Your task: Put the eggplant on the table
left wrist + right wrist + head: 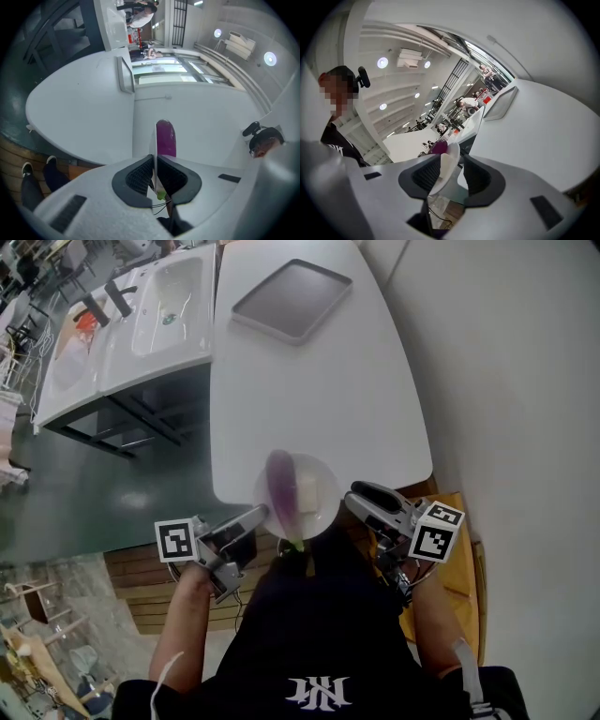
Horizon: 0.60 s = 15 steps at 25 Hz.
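Observation:
A purple eggplant (pixel 281 486) with a green stem lies on a white plate (pixel 322 514) held over the near edge of the white table (pixel 309 381). My left gripper (pixel 251 519) is shut on the plate's left rim; in the left gripper view the rim (pixel 153 145) stands edge-on between the pads of the left gripper (pixel 154 176), with the eggplant (pixel 165 138) behind it. My right gripper (pixel 361 498) is at the plate's right rim. In the right gripper view the plate (pixel 443 171) rests against one pad of the right gripper (pixel 454 176), with a gap to the other.
A grey tray (pixel 291 298) lies at the table's far end. A white sink counter (pixel 141 324) stands to the left across a dark floor gap. The person's torso and arms fill the bottom of the head view.

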Each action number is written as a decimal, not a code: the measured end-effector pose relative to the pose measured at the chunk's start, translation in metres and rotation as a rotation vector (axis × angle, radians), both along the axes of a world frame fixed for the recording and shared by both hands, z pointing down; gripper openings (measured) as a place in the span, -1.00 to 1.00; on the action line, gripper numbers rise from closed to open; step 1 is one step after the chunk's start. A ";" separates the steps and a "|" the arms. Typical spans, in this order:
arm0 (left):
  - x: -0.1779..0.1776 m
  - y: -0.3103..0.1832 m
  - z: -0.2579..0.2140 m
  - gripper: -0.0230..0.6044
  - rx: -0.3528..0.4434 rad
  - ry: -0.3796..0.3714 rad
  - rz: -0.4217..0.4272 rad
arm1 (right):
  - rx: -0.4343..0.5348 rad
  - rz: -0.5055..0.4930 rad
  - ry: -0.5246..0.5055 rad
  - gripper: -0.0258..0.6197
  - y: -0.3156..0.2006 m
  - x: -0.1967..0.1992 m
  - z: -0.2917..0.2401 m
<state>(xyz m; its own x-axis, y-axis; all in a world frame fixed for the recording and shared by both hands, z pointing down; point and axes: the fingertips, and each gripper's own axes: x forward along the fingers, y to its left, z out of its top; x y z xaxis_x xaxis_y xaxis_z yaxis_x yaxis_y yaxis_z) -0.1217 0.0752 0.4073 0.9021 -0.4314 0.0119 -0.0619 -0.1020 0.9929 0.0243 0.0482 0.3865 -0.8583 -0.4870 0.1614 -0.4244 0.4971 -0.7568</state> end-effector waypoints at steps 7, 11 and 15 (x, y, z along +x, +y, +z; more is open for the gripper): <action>0.029 -0.060 -0.010 -0.87 0.009 0.001 -0.067 | -0.048 -0.068 -0.067 -0.45 -0.063 0.021 0.009; 0.034 -0.064 -0.019 -0.87 0.014 -0.004 -0.071 | -0.071 -0.080 -0.080 -0.45 -0.071 0.020 0.001; 0.051 -0.083 -0.016 -0.87 0.000 -0.006 -0.073 | -0.108 -0.098 -0.085 -0.45 -0.091 0.026 0.007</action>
<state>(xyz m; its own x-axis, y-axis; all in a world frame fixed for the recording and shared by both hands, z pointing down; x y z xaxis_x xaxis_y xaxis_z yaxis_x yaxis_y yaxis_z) -0.0711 -0.0078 0.3916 0.8679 -0.4964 0.0172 -0.0753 -0.0973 0.9924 0.0508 -0.0428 0.3932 -0.9137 -0.3841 0.1328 -0.3098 0.4467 -0.8393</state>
